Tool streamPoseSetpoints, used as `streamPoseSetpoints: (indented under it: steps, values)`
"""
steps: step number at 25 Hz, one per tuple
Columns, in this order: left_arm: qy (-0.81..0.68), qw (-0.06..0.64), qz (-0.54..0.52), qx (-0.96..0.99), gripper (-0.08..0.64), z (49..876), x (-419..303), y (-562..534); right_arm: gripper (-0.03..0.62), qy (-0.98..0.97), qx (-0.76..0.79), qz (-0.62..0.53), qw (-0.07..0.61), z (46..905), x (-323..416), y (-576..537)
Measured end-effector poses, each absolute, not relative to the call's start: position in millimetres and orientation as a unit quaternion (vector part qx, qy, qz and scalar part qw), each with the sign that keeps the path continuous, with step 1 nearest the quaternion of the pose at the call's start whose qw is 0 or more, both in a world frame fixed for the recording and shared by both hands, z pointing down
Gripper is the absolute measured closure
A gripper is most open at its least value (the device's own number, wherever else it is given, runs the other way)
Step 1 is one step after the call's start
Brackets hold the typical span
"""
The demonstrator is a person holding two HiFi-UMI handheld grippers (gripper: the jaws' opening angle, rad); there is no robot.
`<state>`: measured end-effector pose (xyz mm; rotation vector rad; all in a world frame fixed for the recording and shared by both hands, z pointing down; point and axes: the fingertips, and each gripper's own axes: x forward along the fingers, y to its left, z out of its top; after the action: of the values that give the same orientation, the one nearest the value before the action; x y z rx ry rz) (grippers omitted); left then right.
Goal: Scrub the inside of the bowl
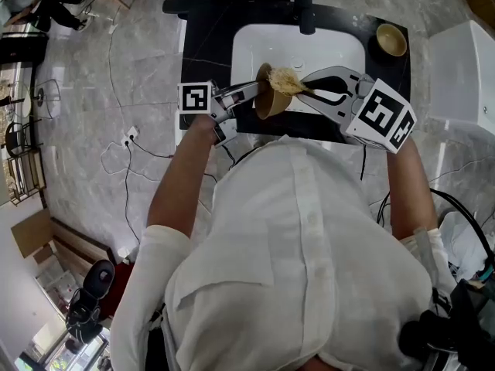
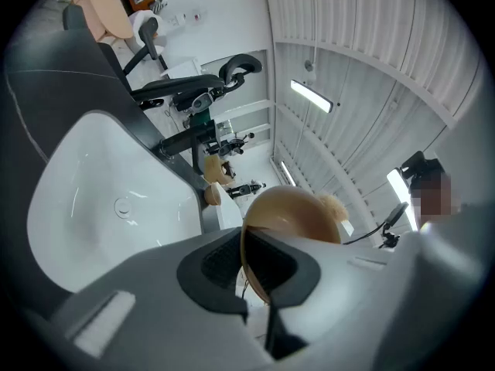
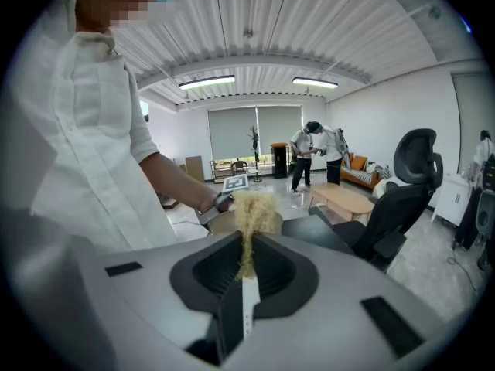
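A tan bowl hangs tipped on its side over the white sink. My left gripper is shut on the bowl's rim; in the left gripper view the rim runs between the jaws. My right gripper is shut on the white handle of a scrub brush. The brush's straw-coloured head sits at the bowl's mouth, against its inside. In the right gripper view the brush rises from the shut jaws in front of the bowl. The brush's tuft peeks over the bowl.
A black faucet stands at the back of the sink, set in a dark counter. A second tan bowl rests on the counter's right corner. A white cabinet is to the right. Cables lie on the floor to the left.
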<state>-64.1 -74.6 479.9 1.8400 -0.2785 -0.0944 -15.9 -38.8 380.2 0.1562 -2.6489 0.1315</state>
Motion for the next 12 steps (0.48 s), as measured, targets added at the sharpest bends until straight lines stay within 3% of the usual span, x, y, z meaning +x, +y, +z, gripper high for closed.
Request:
streamPoseSetpoints:
  steps: [12]
  values:
    - [-0.115,0.617,-0.16,0.762,0.549,450,-72,-99,0.558,-0.979,0.008,0.077,0.189,389,-43,-4]
